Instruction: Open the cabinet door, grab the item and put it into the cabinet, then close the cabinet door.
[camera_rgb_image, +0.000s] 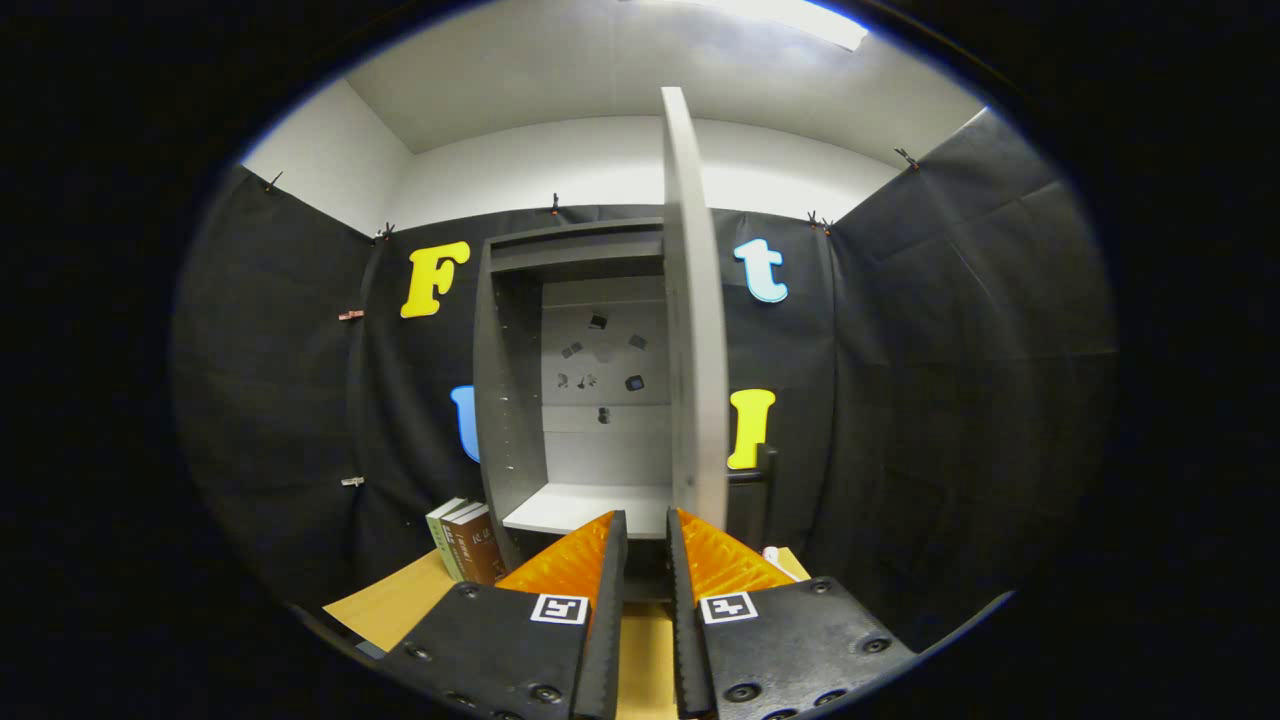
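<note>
The grey cabinet stands against the back wall with its door swung out towards me, seen edge-on. A pale shelf shows inside, with small dark marks on the back panel. A dark handle sticks out from the door's right face. Left of the cabinet, a few books stand upright on the tan tabletop. My gripper sits low in front of the cabinet, just left of the door's lower edge. Its fingers stand a narrow gap apart with nothing between them.
Black cloth walls close in on the left, back and right. A small white and red object lies on the table just right of the right finger, mostly hidden. The open door juts out into the space ahead of the fingers.
</note>
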